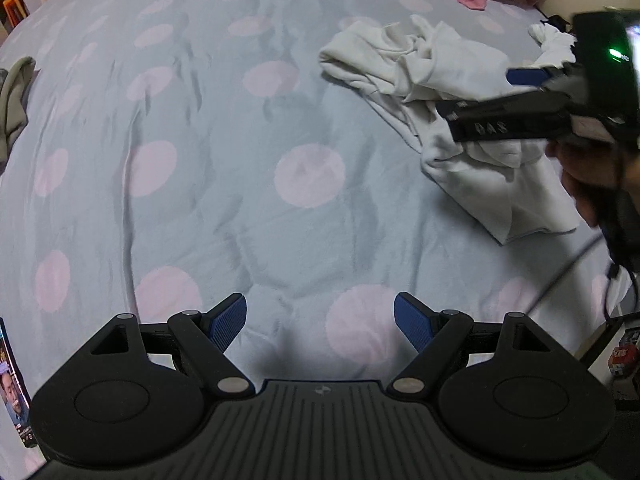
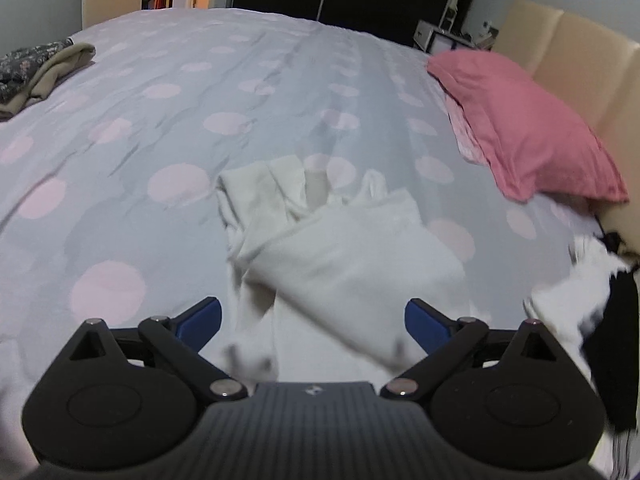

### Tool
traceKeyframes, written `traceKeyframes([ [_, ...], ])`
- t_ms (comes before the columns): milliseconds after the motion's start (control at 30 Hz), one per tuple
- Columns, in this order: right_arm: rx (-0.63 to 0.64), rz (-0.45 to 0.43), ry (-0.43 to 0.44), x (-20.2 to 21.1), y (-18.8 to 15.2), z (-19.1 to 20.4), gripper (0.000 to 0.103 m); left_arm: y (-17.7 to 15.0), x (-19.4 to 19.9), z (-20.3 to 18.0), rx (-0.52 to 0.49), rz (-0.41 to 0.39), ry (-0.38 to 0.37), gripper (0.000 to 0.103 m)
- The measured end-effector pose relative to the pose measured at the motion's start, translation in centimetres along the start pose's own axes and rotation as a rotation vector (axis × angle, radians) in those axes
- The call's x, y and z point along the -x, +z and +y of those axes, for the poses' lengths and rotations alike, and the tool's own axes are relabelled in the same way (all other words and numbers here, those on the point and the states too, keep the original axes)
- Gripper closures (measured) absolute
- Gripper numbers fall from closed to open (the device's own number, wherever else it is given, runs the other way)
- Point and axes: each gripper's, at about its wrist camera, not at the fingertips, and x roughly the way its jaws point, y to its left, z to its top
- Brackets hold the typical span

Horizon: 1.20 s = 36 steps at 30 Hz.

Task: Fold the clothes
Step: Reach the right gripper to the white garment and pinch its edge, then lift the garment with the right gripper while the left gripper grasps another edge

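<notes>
A white garment [image 2: 320,248] lies crumpled on the bed [image 1: 200,160], on the grey cover with pink dots, bunched into loose folds rather than spread flat, so as it lies it is not folded. The right gripper [image 2: 312,320] hangs just above the garment's near end with its blue fingers [image 2: 202,322] spread wide and nothing between them, probably so that it can come down over an edge of the cloth; the picture is blurred there, so whether it touches the fabric cannot be told. The left gripper [image 1: 320,322] is held over bare cover, well apart from the garment, its fingers also wide open and empty. A pink pillow [image 2: 528,128] rests at the head of the bed, more white cloth [image 2: 572,300] lies at the right edge, and a small pile of other clothes [image 2: 36,72] sits far off to the left, perhaps set aside there to keep the middle free for folding.
</notes>
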Motion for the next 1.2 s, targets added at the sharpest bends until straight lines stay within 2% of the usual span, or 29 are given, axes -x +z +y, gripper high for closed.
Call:
traceKeyframes([
  [33, 0.002, -0.004, -0.004, -0.6, 0.3, 0.0, 0.007, 0.0, -0.1, 0.2, 0.003, 0.004, -0.001, 0.022],
  [100, -0.020, 0.019, -0.001, -1.8, 0.5, -0.3, 0.020, 0.1, -0.2, 0.5, 0.008, 0.011, -0.003, 0.022],
  [167, -0.048, 0.054, 0.007, -2.7, 0.7, -0.7, 0.062, 0.1, -0.3, 0.5, 0.001, 0.019, 0.001, 0.022],
  [200, -0.062, 0.071, 0.011, -3.2, 0.8, -1.0, 0.068, 0.1, -0.4, 0.5, -0.005, 0.024, 0.006, 0.022],
  [233, -0.075, 0.088, 0.016, -3.6, 0.9, -1.2, 0.080, 0.0, -0.5, 0.4, -0.010, 0.029, 0.007, 0.022],
  [267, -0.084, 0.095, 0.019, -3.5, 0.8, -1.3, 0.085, 0.0, -0.6, 0.4, -0.015, 0.034, 0.006, 0.022],
  [467, -0.135, 0.080, 0.048, -0.9, 1.4, -1.9, 0.091, -0.3, 0.1, -0.1, -0.034, 0.021, 0.002, 0.022],
  [600, -0.207, 0.014, 0.083, 2.7, 2.7, -3.2, 0.093, -0.4, 1.1, 0.2, -0.025, -0.021, 0.006, 0.022],
  [800, -0.283, -0.138, 0.201, 10.7, 5.1, -4.1, 0.094, -0.5, 2.7, 1.1, 0.007, -0.089, -0.002, 0.022],
  [1033, -0.294, -0.283, 0.329, 19.3, 7.4, -3.4, 0.094, -0.9, 4.7, 1.4, 0.019, -0.166, -0.088, 0.022],
  [1200, -0.277, -0.306, 0.359, 21.9, 7.8, -2.4, 0.094, -1.2, 6.1, 0.9, -0.014, -0.235, -0.107, 0.022],
])
